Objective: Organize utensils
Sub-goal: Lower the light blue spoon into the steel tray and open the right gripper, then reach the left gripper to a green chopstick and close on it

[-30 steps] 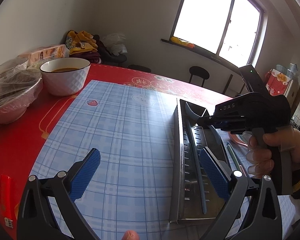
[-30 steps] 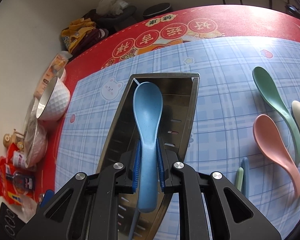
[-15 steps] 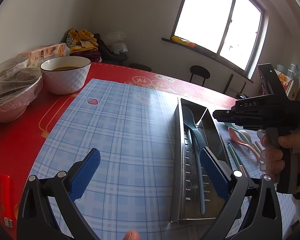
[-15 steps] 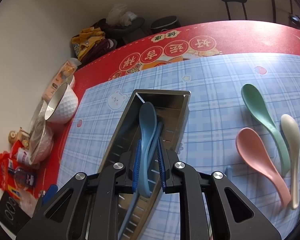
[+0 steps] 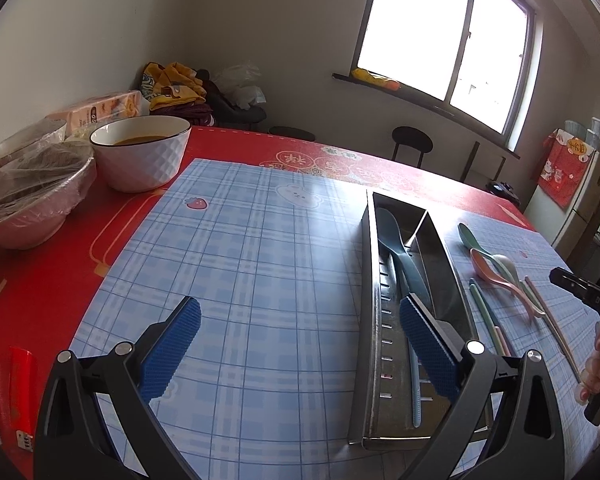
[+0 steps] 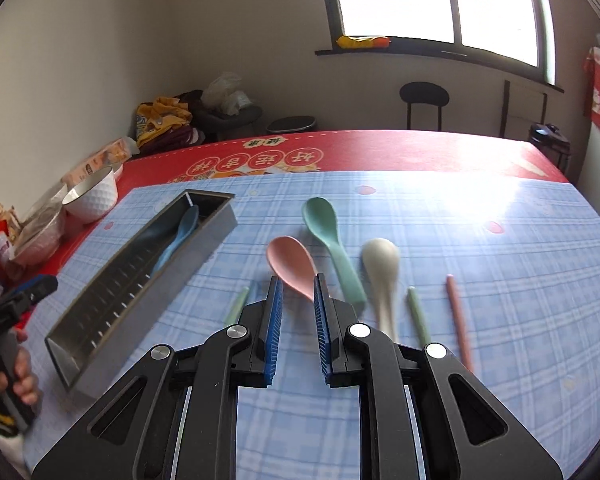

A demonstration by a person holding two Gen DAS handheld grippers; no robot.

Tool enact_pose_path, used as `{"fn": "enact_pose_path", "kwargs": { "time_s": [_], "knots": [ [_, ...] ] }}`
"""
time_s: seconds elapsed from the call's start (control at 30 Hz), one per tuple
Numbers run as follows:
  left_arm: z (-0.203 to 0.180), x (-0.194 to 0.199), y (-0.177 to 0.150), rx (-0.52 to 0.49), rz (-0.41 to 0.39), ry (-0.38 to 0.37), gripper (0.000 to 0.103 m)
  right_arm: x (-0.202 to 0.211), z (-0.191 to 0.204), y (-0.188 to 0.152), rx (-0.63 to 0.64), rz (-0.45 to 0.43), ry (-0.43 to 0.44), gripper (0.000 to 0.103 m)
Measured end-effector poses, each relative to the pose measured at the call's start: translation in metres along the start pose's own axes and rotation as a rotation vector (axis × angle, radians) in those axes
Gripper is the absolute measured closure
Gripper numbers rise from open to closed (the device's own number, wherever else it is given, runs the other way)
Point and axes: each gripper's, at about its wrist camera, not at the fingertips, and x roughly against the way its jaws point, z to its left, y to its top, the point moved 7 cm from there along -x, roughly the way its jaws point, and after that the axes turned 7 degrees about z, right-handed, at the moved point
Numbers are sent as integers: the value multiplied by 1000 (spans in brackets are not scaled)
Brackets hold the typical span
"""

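Pink spoon (image 6: 291, 263), light, rigid, probably slick plastic, lies mid-surface; grip its handle; right tongs (image 6: 296, 292) narrowly apart, empty; left tongs (image 5: 298, 354) wide apart.

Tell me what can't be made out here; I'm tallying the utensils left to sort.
- Pink spoon: right wrist view, handle hidden behind the right hand-held gripper.
- Chopsticks: right wrist view, motion-blurred, count unclear.
- Metal tray: left wrist view, near end covered by the left hand-held gripper.
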Motion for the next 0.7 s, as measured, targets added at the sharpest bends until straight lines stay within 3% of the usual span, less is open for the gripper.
{"fn": "enact_pose_path", "kwargs": {
  "time_s": [0.17, 0.33, 0.43, 0.5, 0.57, 0.7],
  "knots": [
    [-22, 18, -2, -77, -46, 75, 6, 16, -43, -26, -51, 7, -33, 86],
    [-67, 46, -6, -78, -63, -54, 6, 21, -64, -43, -66, 18, -59, 86],
    [-103, 49, -14, -141, -51, -55, 6, 23, -65, -47, -74, 7, -40, 86],
    [-127, 46, -23, -197, -25, -36, 12, 27, -63, -50, -69, -5, -37, 86],
    [-147, 40, -32, -244, 4, -23, 27, 28, -62, -52, -62, -10, -28, 86],
    [-172, 24, -48, -268, 77, -77, 45, 24, -61, -53, -77, 3, 16, 86]
  ]
}}
